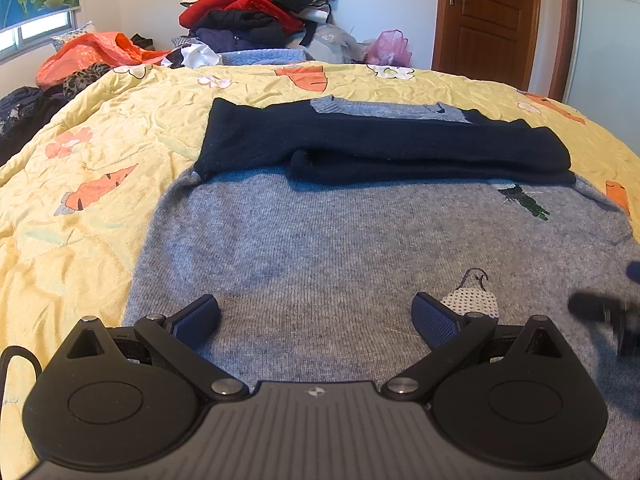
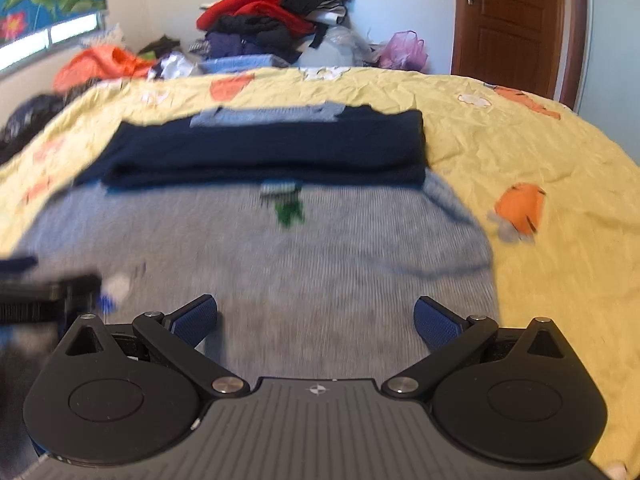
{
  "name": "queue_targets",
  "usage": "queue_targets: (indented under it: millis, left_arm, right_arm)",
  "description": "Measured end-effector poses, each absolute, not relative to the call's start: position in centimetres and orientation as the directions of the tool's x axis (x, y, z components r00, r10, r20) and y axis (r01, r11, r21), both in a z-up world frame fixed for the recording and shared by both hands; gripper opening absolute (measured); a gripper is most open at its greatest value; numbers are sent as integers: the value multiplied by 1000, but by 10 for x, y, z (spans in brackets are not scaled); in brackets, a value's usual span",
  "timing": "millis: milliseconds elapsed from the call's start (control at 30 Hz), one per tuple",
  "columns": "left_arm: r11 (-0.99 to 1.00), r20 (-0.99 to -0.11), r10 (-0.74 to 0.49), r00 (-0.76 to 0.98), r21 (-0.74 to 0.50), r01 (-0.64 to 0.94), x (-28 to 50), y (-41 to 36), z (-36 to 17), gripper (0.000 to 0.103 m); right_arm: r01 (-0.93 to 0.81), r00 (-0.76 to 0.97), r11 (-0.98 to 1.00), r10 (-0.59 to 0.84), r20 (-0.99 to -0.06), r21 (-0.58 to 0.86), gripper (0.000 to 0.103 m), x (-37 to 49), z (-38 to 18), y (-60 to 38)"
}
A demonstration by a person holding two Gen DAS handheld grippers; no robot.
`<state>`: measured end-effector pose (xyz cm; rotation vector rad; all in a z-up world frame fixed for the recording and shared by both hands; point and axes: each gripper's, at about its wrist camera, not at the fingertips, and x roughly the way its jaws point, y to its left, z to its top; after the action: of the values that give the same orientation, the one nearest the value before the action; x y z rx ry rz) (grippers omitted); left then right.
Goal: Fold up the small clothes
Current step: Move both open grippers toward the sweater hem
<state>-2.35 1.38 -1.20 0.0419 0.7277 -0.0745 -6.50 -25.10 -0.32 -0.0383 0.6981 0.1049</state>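
Observation:
A small grey knit sweater (image 1: 320,248) with navy sleeves (image 1: 380,148) lies flat on the yellow quilt (image 1: 100,128). The sleeves are folded across its upper part, below the grey collar (image 1: 384,109). A bird motif (image 1: 474,294) and a green motif (image 1: 528,202) mark the grey body. My left gripper (image 1: 316,320) hovers open over the lower hem, with nothing between its fingers. My right gripper (image 2: 316,322) is also open above the grey sweater (image 2: 280,256), toward its right side; that view is blurred. The navy sleeves (image 2: 272,148) show there too. Each gripper appears at the edge of the other's view.
Behind the bed a tall pile of red and dark clothes (image 1: 256,12) stands against the wall. Orange fabric (image 1: 92,54) and dark garments (image 1: 24,112) lie at the left. A pink bag (image 1: 388,48) and a brown door (image 1: 488,20) are at the right.

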Motion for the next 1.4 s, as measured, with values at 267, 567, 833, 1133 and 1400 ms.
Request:
queue_targets:
  millis: [267, 567, 833, 1133, 1400]
  left_arm:
    - [996, -670, -46, 741, 24, 84, -29, 14, -11, 103]
    - [995, -682, -20, 731, 61, 84, -72, 19, -7, 103]
    - [997, -665, -45, 746, 19, 77, -76, 24, -12, 103]
    - [995, -681, -47, 730, 31, 92, -81, 29, -6, 103]
    - [997, -700, -80, 710, -56, 58, -115, 84, 6, 103]
  right_arm:
    - [-104, 774, 995, 80, -629, 0, 103, -69, -5, -252]
    - [-103, 774, 995, 82, -628, 2, 103, -69, -6, -253]
    - [-103, 774, 995, 81, -628, 2, 103, -69, -6, -253]
    - [-105, 762, 993, 115, -637, 53, 103, -83, 5, -265]
    - [-57, 680, 889, 368, -635, 455, 103, -144, 20, -365]
